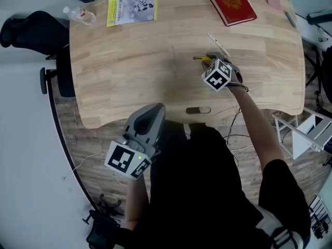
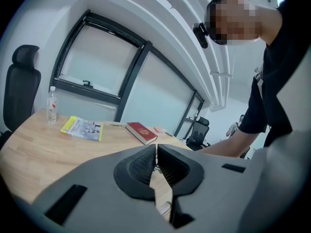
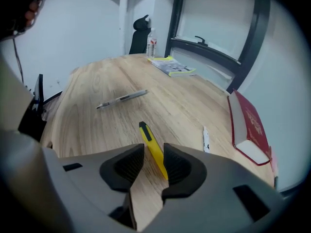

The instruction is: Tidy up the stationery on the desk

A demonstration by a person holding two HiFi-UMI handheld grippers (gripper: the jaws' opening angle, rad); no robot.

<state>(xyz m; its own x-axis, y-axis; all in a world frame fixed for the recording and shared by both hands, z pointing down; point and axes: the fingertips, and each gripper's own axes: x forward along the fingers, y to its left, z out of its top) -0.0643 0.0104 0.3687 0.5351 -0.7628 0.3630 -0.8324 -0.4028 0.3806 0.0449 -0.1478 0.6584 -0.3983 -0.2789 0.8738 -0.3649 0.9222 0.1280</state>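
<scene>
A yellow pen [image 3: 148,136] with a black tip lies on the wooden desk [image 1: 129,71]. My right gripper [image 3: 154,152] stands open over it, one jaw on each side, and the pen rests against the right jaw. In the head view that gripper [image 1: 211,60] is at the desk's middle right, with the yellow pen [image 1: 201,58] showing at its tip. A grey pen [image 3: 121,99] lies further out, and a white pen [image 3: 206,140] lies to the right. My left gripper [image 1: 154,110] hangs off the desk's front edge, shut [image 2: 156,147] on nothing.
A red book [image 1: 228,1] lies at the back right, and a yellow-edged booklet [image 1: 132,7] at the back left beside a water bottle [image 1: 80,15]. A pink pad [image 1: 273,1] and another pen [image 1: 290,18] sit at the far right edge. A black chair [image 1: 31,27] stands left.
</scene>
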